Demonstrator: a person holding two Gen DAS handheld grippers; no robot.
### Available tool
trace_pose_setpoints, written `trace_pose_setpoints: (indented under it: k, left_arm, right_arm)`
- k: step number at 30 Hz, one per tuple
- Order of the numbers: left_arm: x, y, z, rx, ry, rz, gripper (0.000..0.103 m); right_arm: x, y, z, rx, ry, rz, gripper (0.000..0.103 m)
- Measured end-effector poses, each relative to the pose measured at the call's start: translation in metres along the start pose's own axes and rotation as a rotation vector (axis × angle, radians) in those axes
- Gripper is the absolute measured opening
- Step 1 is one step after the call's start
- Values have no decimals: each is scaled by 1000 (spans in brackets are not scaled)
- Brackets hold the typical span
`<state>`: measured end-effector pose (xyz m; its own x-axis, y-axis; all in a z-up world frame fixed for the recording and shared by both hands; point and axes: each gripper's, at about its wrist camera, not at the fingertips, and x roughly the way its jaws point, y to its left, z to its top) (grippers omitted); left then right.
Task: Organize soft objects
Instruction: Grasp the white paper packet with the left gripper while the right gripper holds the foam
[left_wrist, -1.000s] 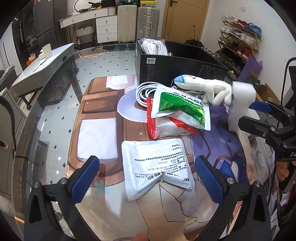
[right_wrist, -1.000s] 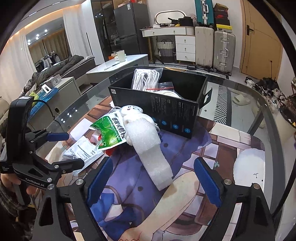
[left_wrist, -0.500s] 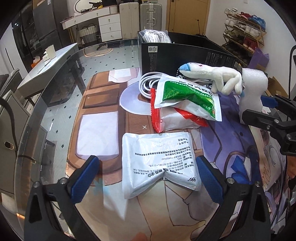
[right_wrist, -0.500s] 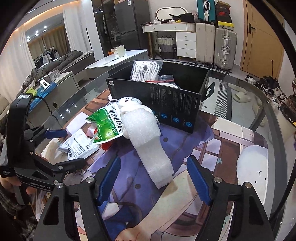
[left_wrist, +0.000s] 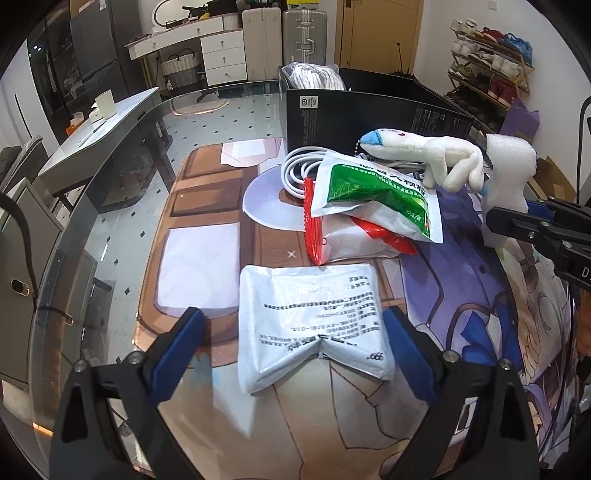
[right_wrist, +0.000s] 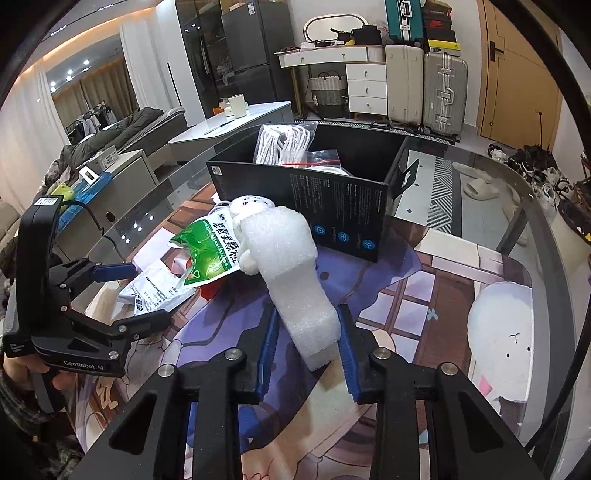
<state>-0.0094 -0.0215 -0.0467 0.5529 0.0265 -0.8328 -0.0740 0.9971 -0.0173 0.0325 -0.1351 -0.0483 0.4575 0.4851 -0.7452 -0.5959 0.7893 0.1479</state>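
My right gripper (right_wrist: 306, 352) sits at 6 o'clock in its own view, the 2 blue pads narrowed onto the near end of the white foam block (right_wrist: 291, 273); both pads look to be touching its sides, so I count it clamped. The block slants away toward 11 o'clock, its far end against the white plush toy (right_wrist: 245, 221). My left gripper (left_wrist: 291, 356) is spread wide with nothing in it, the 2 pads flanking the white printed pouch (left_wrist: 310, 319), which lies flat on the printed mat (left_wrist: 199, 266) at 6 o'clock in the left view; I cannot tell whether either pad touches it. Just past the pouch, toward 12 o'clock, a green-and-white packet (left_wrist: 376, 195) lies on top of a red-and-white packet (left_wrist: 347, 243). A coil of white cable (left_wrist: 295, 171) shows behind them, partly under the green packet. The plush toy lies across the top of that heap at 1 o'clock, with the foam block standing just beside it at 2 o'clock. Farthest back, at 12 o'clock, stands the black box (right_wrist: 332, 210), open-topped, holding a bag of white rope (right_wrist: 284, 144) and a clear bag (right_wrist: 323, 158) with a red strip.
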Motion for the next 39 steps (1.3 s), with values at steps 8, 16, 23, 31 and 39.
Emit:
trace_pose_setpoints:
  k: [8,16,23,31,39]
  left_arm:
    - [-7,10,0,-17,-5,1,55]
    - [-14,14,1,-22,-16,-40,43]
    - [-23,23,-2,-43,-37,-47,40]
    - [-31,24,8,-54,-71,-56,40]
    - [-40,23,18,-53,-119,-61,40]
  right_arm:
    - [-23,-6,9,31,-56,1,31]
    - [-25,-4,14,33,-66,-3,31]
    - [-27,1,18,11,-77,-13,31]
    - [-29,5,22,8,-75,-23,31]
    - [-35,1,29,48,-83,-29,31]
